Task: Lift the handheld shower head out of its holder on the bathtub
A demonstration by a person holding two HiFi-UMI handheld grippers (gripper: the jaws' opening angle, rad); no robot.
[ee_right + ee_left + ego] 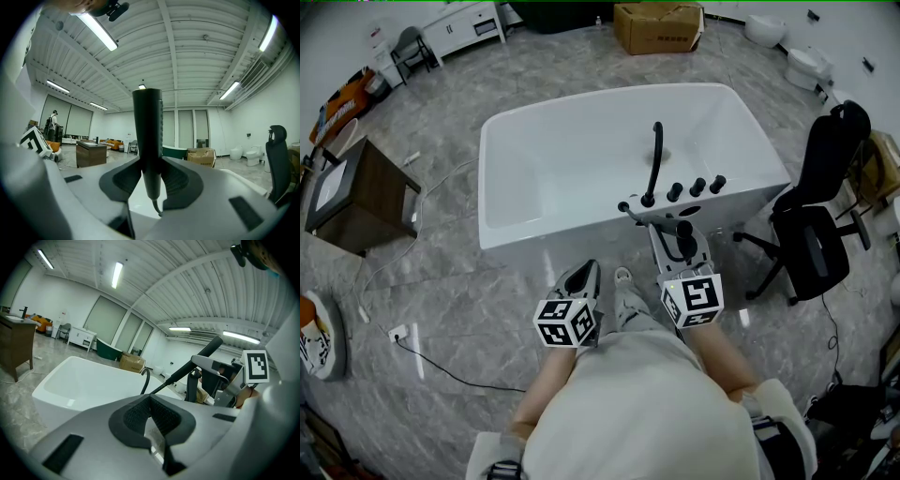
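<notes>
The white bathtub (pixel 534 202) stands ahead of me, with a black curved spout (pixel 655 159) and black knobs (pixel 697 187) on its near rim. My right gripper (pixel 681 231) is shut on the black shower head handle (pixel 684 240), held just in front of that rim. In the right gripper view the handle (pixel 147 140) stands upright between the pads, above my right gripper (pixel 150 180). A thin hose (pixel 164 380) trails from it. My left gripper (pixel 582 274) hangs to the left, its pads (pixel 140 416) together with nothing in them.
A black office chair (pixel 816 225) stands close to the tub's right end. A dark wooden cabinet (pixel 356 197) is at the left and a cardboard box (pixel 659 26) behind the tub. A cable (pixel 441 370) lies on the marble floor.
</notes>
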